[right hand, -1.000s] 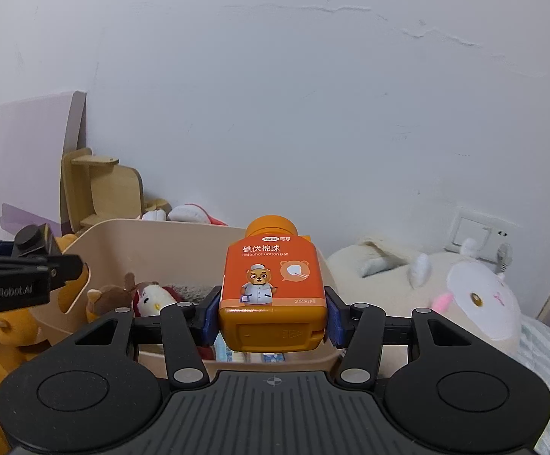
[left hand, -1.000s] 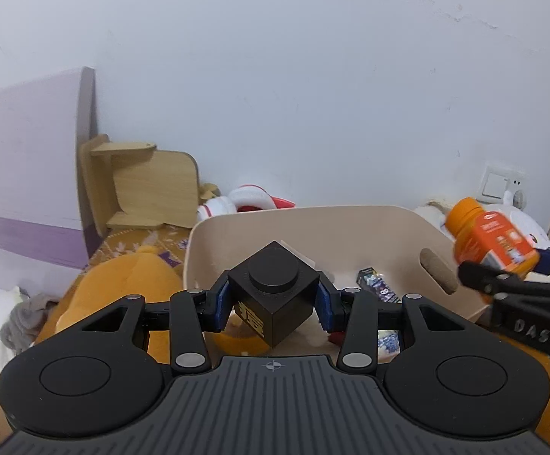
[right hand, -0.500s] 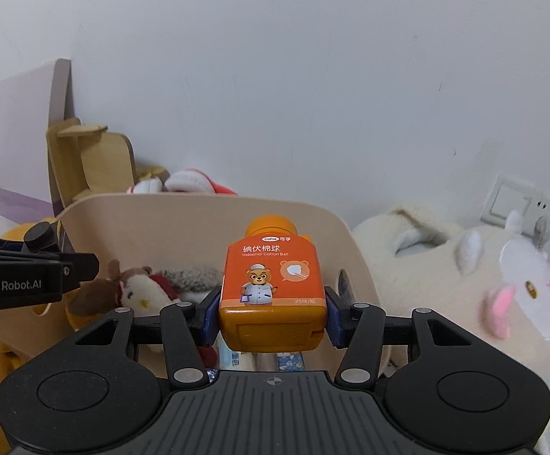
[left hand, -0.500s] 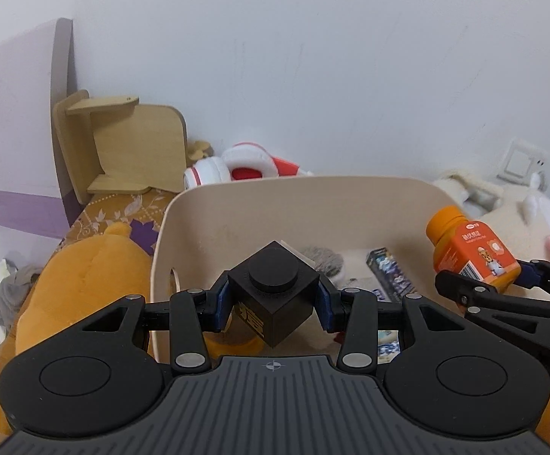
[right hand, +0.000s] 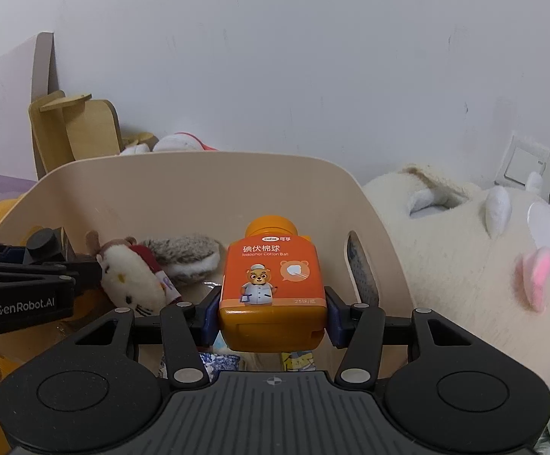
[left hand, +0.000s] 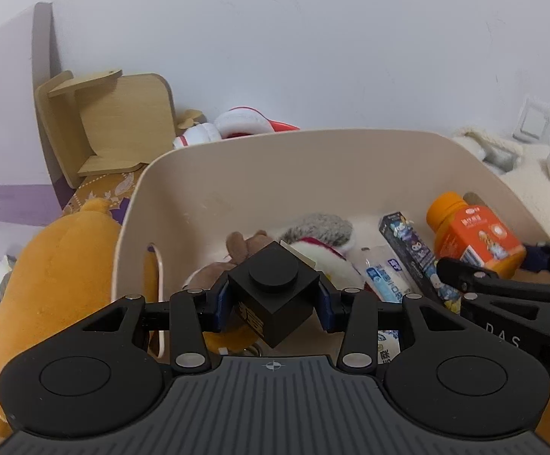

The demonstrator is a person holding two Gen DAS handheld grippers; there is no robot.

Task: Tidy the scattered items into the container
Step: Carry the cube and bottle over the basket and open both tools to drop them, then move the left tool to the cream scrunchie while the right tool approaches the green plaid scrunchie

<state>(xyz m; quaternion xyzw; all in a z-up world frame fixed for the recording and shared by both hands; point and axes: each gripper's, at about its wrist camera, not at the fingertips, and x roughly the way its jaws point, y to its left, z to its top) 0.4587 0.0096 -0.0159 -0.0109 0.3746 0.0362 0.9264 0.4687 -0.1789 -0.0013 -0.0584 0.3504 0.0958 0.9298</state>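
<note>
My left gripper (left hand: 273, 299) is shut on a black cube (left hand: 273, 288) with a round stud on top, held over the left part of the beige bin (left hand: 312, 151). My right gripper (right hand: 273, 316) is shut on an orange cotton-ball bottle (right hand: 273, 276), held over the bin's right part (right hand: 199, 174). The bottle also shows in the left wrist view (left hand: 472, 235), and the cube in the right wrist view (right hand: 45, 244). Inside the bin lie a small plush cat (right hand: 130, 280), a grey fur piece (left hand: 316, 227) and a few packets (left hand: 407, 242).
A big orange plush (left hand: 58, 265) lies left of the bin. A big white plush (right hand: 483, 242) lies right of it. A wooden stand (left hand: 119, 121) and a red-white plush (left hand: 237, 125) sit behind, against the white wall. A wall socket (right hand: 528, 167) is at right.
Both grippers have moved forward and tilted down over the bin, so its inside now shows. Each still holds its item.
</note>
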